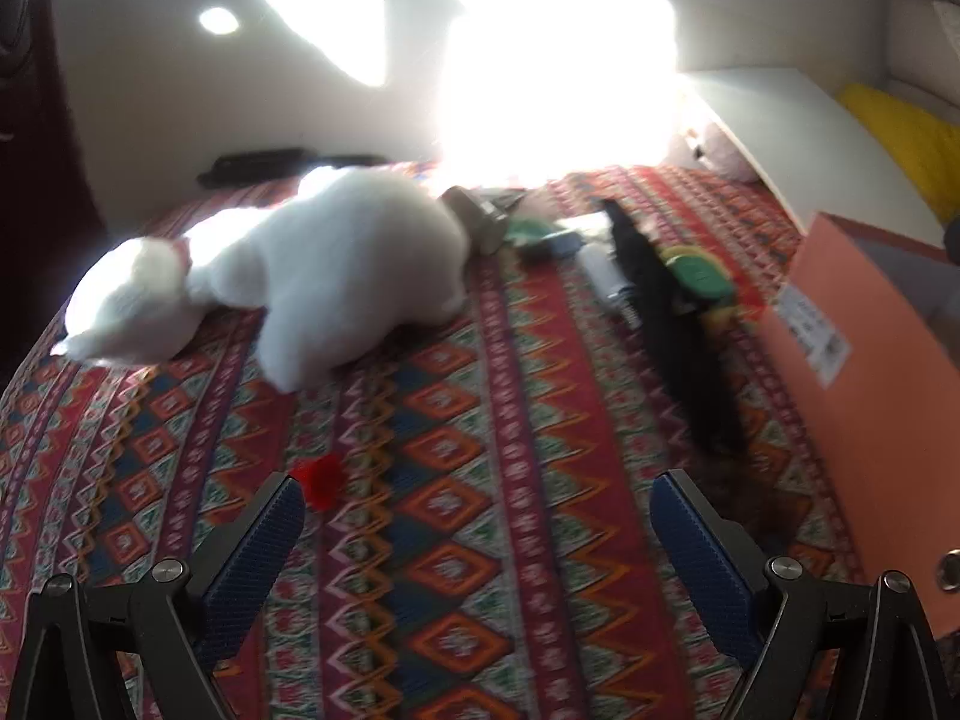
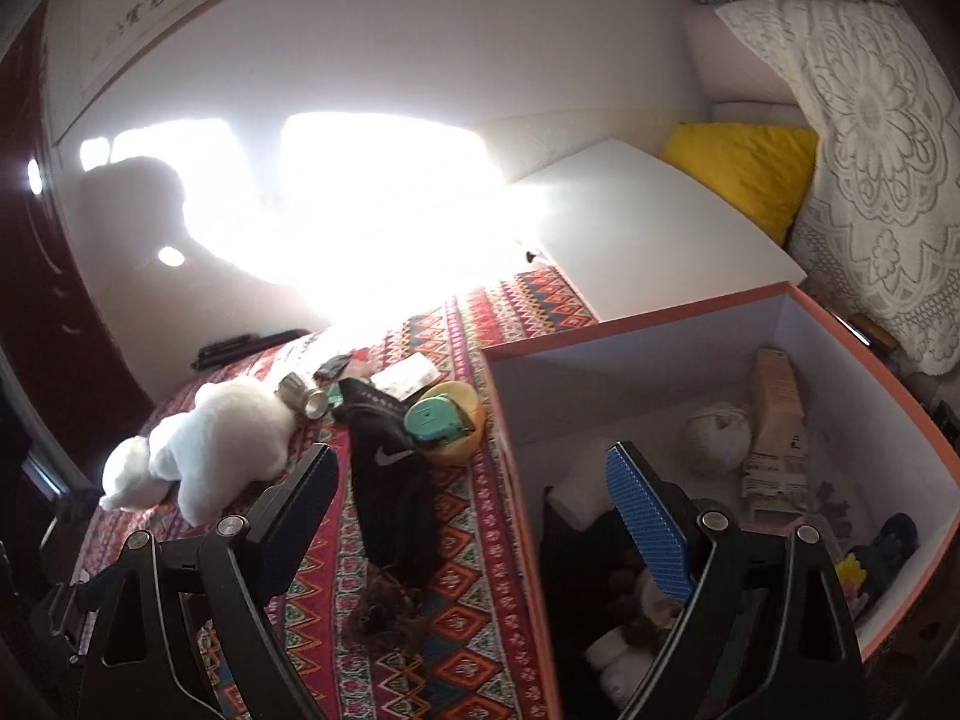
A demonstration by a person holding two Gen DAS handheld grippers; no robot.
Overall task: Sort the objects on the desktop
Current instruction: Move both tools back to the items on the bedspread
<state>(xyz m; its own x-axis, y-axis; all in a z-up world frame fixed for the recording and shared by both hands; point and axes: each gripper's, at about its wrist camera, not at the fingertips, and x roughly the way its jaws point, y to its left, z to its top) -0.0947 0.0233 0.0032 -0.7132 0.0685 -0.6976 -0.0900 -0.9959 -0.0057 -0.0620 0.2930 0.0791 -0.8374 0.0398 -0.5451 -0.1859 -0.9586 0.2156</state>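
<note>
Orange box [image 2: 708,324]: sits at the right edge of your surface [image 1: 456,540], open top, already part filled.
Inside box: pale yarn ball [image 2: 717,438], tan carton [image 2: 777,414], dark blue item [image 2: 897,537], some white and dark soft things near the front; exact count unclear, so you look roughly halfway.
Left to sort: white plush toy [image 1: 336,264] lying on the patterned cloth at left, well apart from the box.
Also left: black Nike sock [image 2: 390,480] stretched along the cloth just beside the box wall.
Also left: teal tape measure [image 2: 435,420] resting in a yellow bowl [image 2: 462,426], near the box's far corner.
Also left: metal cup [image 2: 303,396] on its side by the plush, white tube [image 1: 606,276], small red bit [image 1: 321,480], brown tuft [image 2: 384,606].
Left gripper [image 1: 480,516]: jaws wide, holding nothing, low over bare cloth.
Right gripper [image 2: 474,492]: jaws wide, empty, straddling the box's near wall.
Judgement: you still have most of the loose clutter to move.
</note>
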